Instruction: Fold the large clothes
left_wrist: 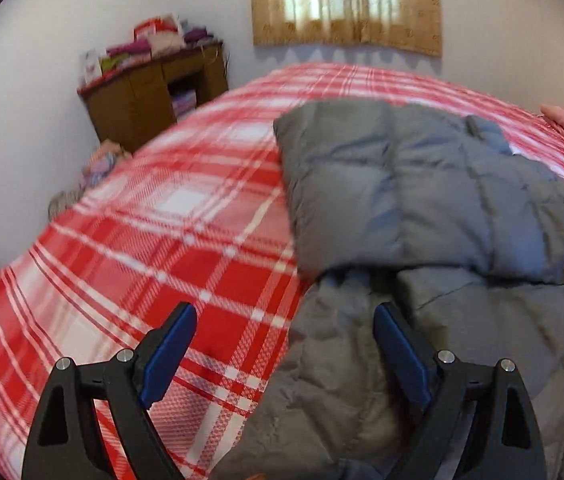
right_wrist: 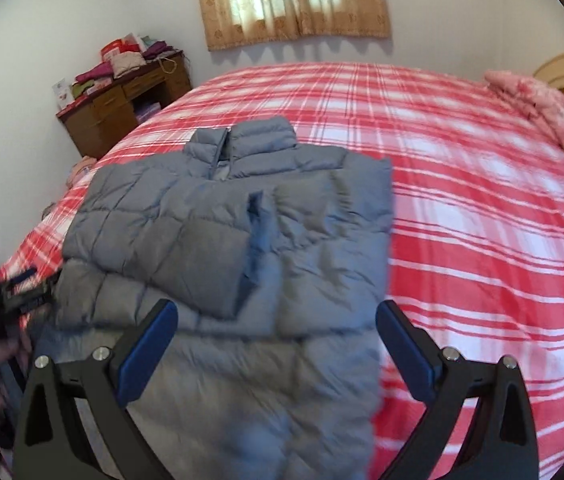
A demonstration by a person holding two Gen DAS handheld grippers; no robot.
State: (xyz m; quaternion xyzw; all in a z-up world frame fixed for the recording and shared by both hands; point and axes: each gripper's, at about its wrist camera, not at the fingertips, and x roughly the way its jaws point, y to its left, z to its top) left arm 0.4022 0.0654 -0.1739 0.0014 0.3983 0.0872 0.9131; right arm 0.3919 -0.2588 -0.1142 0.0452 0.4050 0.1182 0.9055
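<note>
While a grey puffer jacket (right_wrist: 234, 216) lies sleeves-folded near the plaid bed's (right_wrist: 481, 240) left edge, both grippers — left gripper (left_wrist: 285, 344), right gripper (right_wrist: 278, 340) — hover, jaws apart.

A home bedroom, shown by a red-and-white plaid bedspread (right_wrist: 461, 200), beige curtained window (right_wrist: 293, 0), brown wooden desk (right_wrist: 122, 108) stacked with folded clothes.
</note>
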